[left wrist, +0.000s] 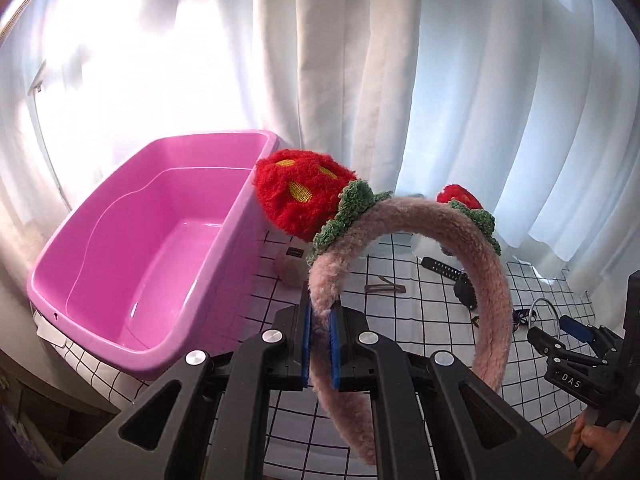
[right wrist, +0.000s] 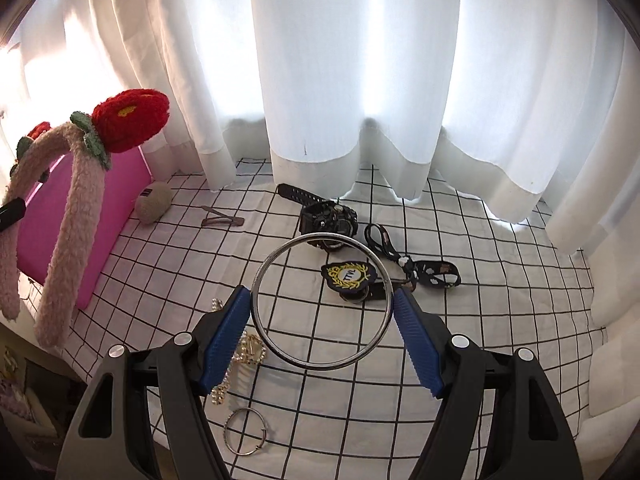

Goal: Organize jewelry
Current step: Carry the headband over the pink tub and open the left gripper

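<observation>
The left gripper's (left wrist: 320, 344) blue-padded fingers (left wrist: 306, 344) are clamped on one arm of a fuzzy pink headband (left wrist: 492, 284) with red strawberries, lifted just right of the pink bin (left wrist: 132, 248). The right gripper's (right wrist: 322, 306) fingers (right wrist: 224, 344), spread wide, pinch a silver bangle (right wrist: 322, 366) by its outer edges above the checkered surface (right wrist: 500, 320). A black watch (right wrist: 330, 216) lies beyond.

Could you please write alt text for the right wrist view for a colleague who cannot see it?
The right hand-held gripper holds a silver bangle between blue pads above a grid-patterned cloth. A black watch lies beyond; a fuzzy strawberry headband is at left.
</observation>
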The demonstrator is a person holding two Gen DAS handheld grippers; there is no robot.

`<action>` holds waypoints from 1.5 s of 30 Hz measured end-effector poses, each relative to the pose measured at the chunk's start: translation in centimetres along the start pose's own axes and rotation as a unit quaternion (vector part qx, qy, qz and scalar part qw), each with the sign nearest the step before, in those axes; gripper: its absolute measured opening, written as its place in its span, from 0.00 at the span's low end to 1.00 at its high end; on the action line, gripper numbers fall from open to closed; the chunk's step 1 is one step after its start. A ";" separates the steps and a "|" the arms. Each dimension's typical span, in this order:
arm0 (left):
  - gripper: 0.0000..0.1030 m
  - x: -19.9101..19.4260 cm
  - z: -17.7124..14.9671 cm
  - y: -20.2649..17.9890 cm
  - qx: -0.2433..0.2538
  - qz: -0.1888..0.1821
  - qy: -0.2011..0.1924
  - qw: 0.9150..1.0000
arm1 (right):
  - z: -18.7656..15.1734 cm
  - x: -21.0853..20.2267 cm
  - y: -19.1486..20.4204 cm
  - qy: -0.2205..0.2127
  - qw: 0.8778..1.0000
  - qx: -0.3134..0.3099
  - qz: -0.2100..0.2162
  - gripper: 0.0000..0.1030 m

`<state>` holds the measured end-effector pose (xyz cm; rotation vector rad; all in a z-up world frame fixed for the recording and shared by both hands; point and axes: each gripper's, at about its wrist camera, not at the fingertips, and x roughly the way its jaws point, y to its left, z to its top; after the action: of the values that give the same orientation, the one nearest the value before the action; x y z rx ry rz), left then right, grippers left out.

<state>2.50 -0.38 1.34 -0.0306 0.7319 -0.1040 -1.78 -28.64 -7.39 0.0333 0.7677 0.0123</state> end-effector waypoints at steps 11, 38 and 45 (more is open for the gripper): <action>0.08 -4.0 5.4 10.1 -0.067 0.097 -0.051 0.992 | 10.1 -1.1 13.2 -0.076 0.986 -0.091 0.116 0.69; 0.72 3.9 3.7 23.9 -0.085 0.184 0.053 0.978 | 17.0 9.3 36.4 0.034 0.959 -0.229 0.164 0.70; 0.74 3.1 4.0 23.6 -0.080 0.190 0.042 0.978 | 17.2 9.0 34.5 0.029 0.965 -0.208 0.158 0.70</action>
<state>9.43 22.71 0.72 -0.0397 0.8185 0.3220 16.65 5.65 -0.07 -0.2464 0.7995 0.4789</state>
